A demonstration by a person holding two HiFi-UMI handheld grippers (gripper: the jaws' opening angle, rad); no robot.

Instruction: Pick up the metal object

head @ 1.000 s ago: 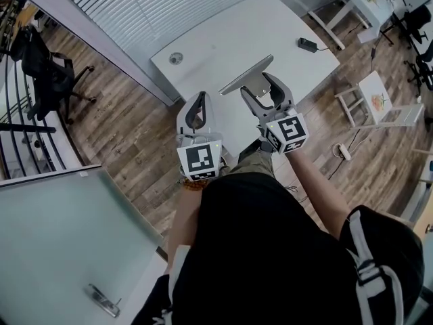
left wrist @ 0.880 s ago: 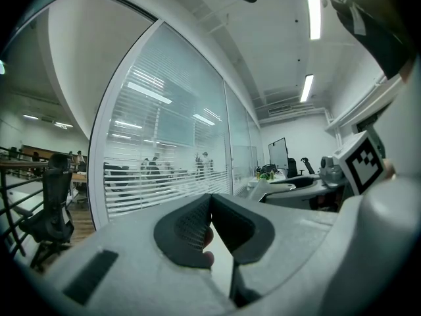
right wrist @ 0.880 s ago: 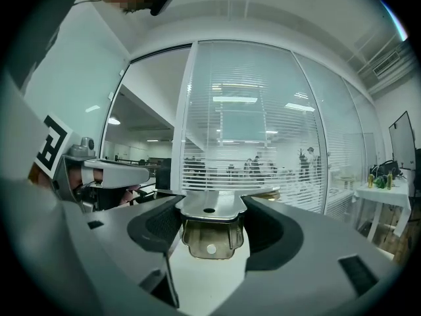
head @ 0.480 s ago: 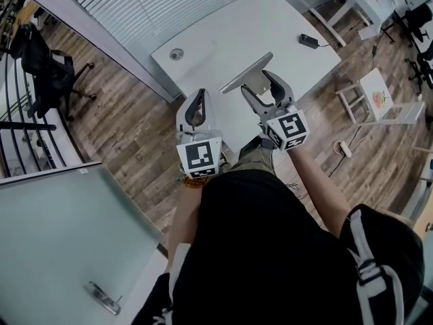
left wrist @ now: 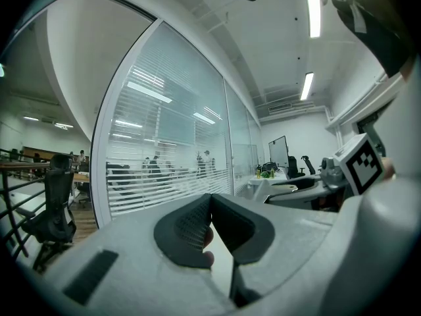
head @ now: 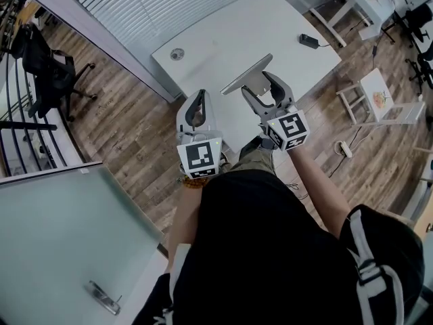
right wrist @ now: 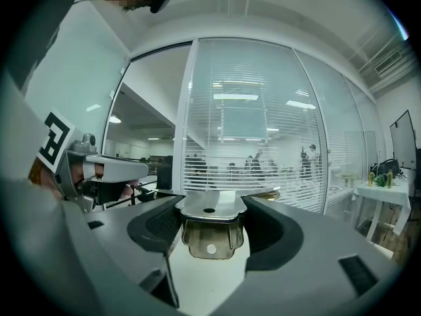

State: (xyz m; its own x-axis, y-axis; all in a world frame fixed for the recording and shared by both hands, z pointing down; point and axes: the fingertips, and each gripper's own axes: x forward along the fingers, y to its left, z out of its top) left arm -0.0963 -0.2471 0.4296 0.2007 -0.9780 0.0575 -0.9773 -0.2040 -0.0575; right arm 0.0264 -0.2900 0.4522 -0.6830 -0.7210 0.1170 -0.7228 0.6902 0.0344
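I had my right gripper (right wrist: 209,224) clamped on the flat silvery metal bracket (right wrist: 210,209) over the white table (head: 223,32). It looked stiff, light and slick, best pinched at its tab. My left gripper (left wrist: 210,203) sat closed, empty.

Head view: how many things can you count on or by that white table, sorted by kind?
Grippers: 2 (left gripper shut and empty; right gripper clamped on the metal object)
Metal object: 1
Small black device: 1
Round port set in the white table: 1
Total: 5
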